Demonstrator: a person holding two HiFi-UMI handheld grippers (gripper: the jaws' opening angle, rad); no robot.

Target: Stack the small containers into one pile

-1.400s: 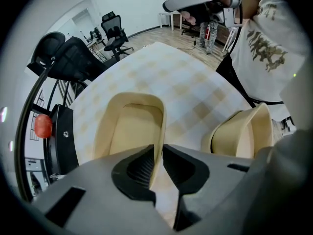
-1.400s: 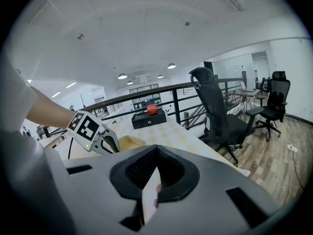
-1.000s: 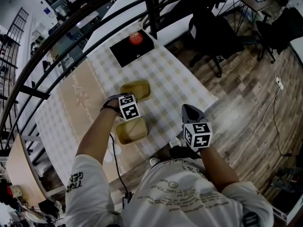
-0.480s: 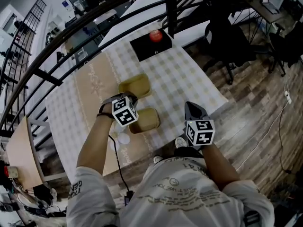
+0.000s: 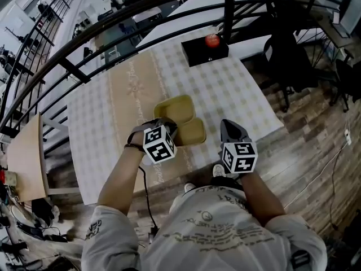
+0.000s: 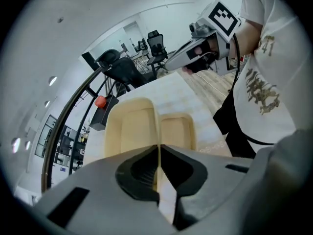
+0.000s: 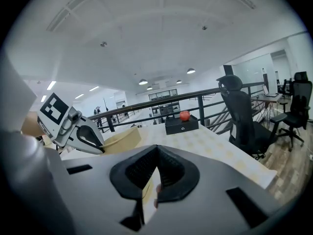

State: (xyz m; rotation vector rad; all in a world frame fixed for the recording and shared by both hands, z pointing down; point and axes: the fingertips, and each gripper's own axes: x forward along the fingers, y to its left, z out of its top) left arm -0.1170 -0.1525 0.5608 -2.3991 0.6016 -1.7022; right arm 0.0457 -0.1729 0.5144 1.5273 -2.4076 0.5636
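Two yellow containers lie side by side on the checked tablecloth [image 5: 237, 95]. The larger container [image 5: 174, 108] is on the far side, and the smaller container [image 5: 193, 132] touches its near right edge. My left gripper [image 5: 171, 129] is shut on the smaller container's rim; in the left gripper view the thin wall runs between the jaws [image 6: 158, 153], with the larger container [image 6: 128, 131] left of it and the smaller container [image 6: 177, 131] right. My right gripper [image 5: 228, 131] hovers just right of the smaller container, shut and holding nothing [image 7: 156, 155].
A black box [image 5: 204, 52] with a red ball [image 5: 212, 40] on top stands at the table's far end. A black railing [image 5: 73, 69] runs along the far left side. An office chair [image 5: 289, 61] stands on the wooden floor to the right. The table's near edge is just below the grippers.
My left gripper has carried the smaller container from near the table's front edge up to the larger one's side. The right gripper stayed shut close by.
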